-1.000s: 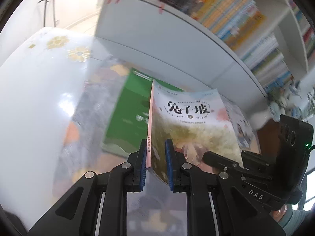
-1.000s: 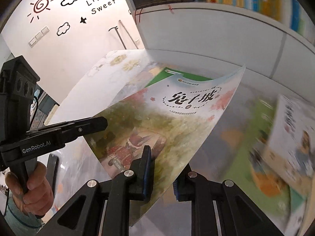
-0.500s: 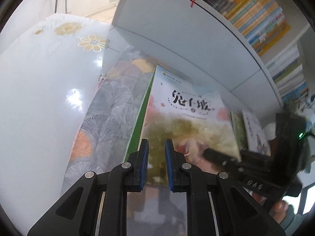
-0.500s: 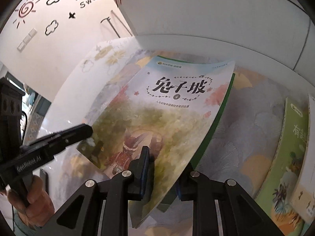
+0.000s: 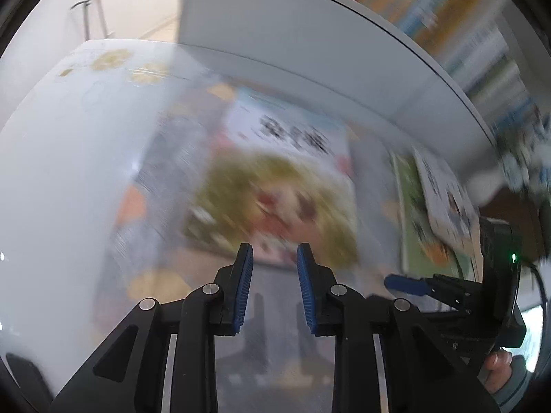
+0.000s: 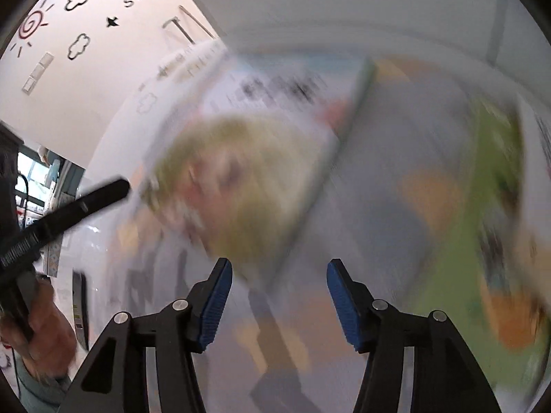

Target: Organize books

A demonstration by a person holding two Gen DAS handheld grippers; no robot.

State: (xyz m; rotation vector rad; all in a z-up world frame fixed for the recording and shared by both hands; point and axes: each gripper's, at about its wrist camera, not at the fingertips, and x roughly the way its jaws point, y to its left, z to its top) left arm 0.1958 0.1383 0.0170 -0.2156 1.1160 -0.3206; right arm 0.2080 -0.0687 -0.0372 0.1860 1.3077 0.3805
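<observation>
Both views are motion-blurred. The picture book with a white top and olive-green illustration lies flat on the patterned mat, on top of a green book whose edge shows in the right wrist view. It also shows in the right wrist view. My left gripper is open and empty, just short of the book's near edge. My right gripper is open wide and empty, above the book's near corner. The right gripper's body shows at the right of the left wrist view.
Two more books, one green and one white, lie to the right on the mat. A white bookshelf full of books stands behind the table. The white tabletop extends to the left.
Both grippers have let go of the picture book and opened. The book now lies flat on the green book, and both grippers have pulled back from it.
</observation>
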